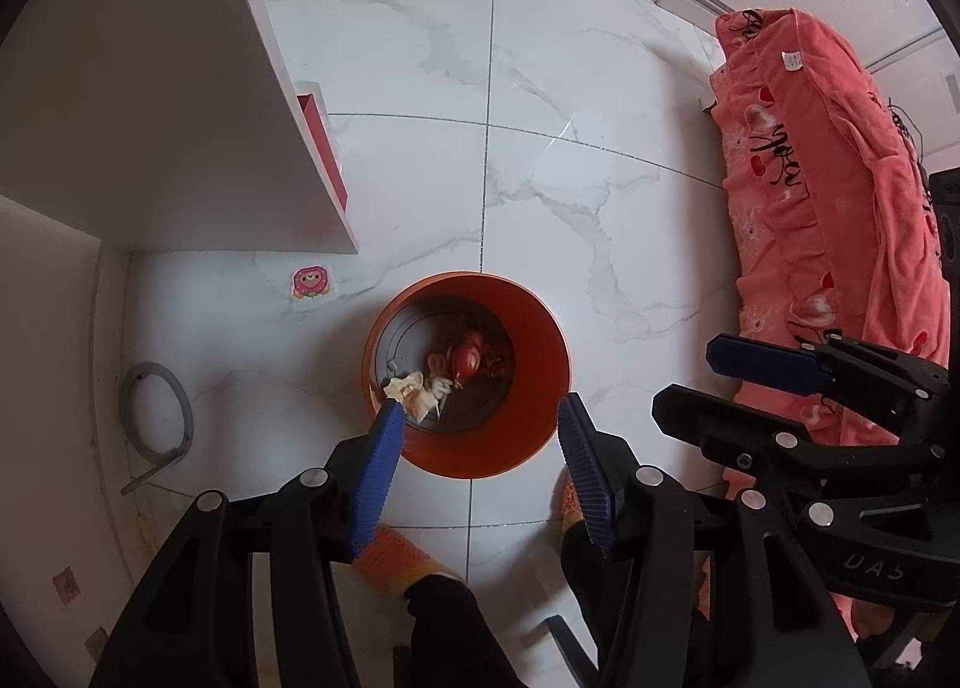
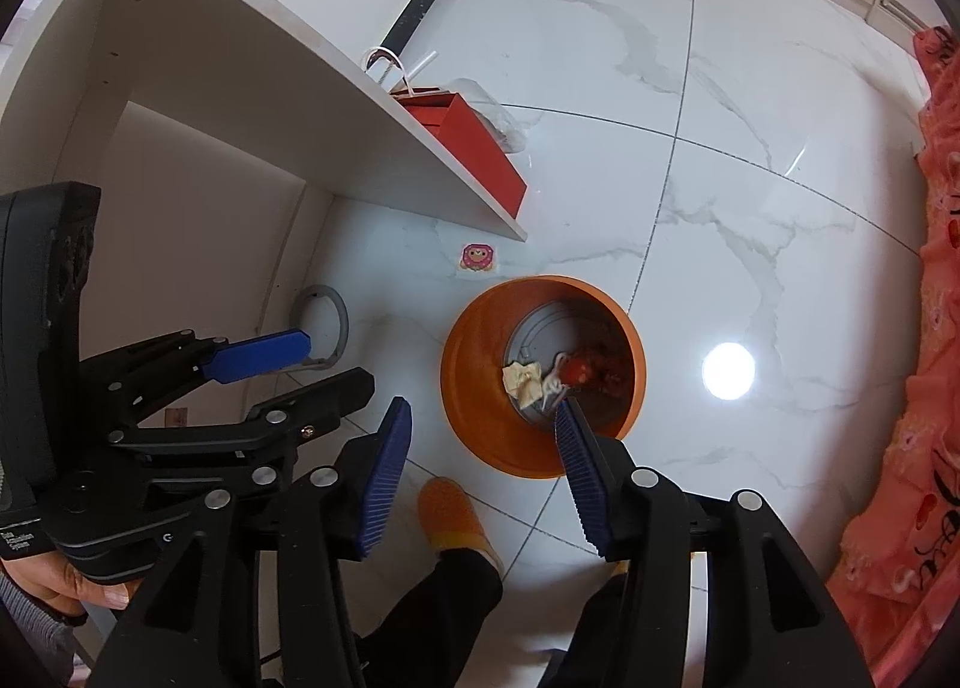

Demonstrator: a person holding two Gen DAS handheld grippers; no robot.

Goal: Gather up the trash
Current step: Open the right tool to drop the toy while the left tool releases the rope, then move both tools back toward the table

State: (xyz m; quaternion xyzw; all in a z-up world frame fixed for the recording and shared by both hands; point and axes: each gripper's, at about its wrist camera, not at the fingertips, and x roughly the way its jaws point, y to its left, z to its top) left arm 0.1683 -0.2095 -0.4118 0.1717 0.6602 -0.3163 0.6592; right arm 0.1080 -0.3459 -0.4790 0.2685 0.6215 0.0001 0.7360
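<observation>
An orange trash bin (image 1: pixel 528 322) stands on the white marble floor; it also shows in the right wrist view (image 2: pixel 474 388). Inside lie a crumpled beige paper (image 1: pixel 414 391), white scraps and a red wrapper (image 1: pixel 467 361). My left gripper (image 1: pixel 480 409) is open and empty, held above the bin's near rim. My right gripper (image 2: pixel 483 409) is open and empty, above the bin's left side. The right gripper shows in the left wrist view (image 1: pixel 708 382), and the left gripper in the right wrist view (image 2: pixel 336 358).
A pink sticker (image 1: pixel 310 283) lies on the floor by a white shelf panel (image 1: pixel 180 117). A red bag (image 2: pixel 474 147) stands behind the panel. A grey hose (image 1: pixel 156 412) curls at the left wall. A pink cloth-covered seat (image 1: pixel 840 208) is at the right. The person's orange slippers (image 2: pixel 450 508) stand below.
</observation>
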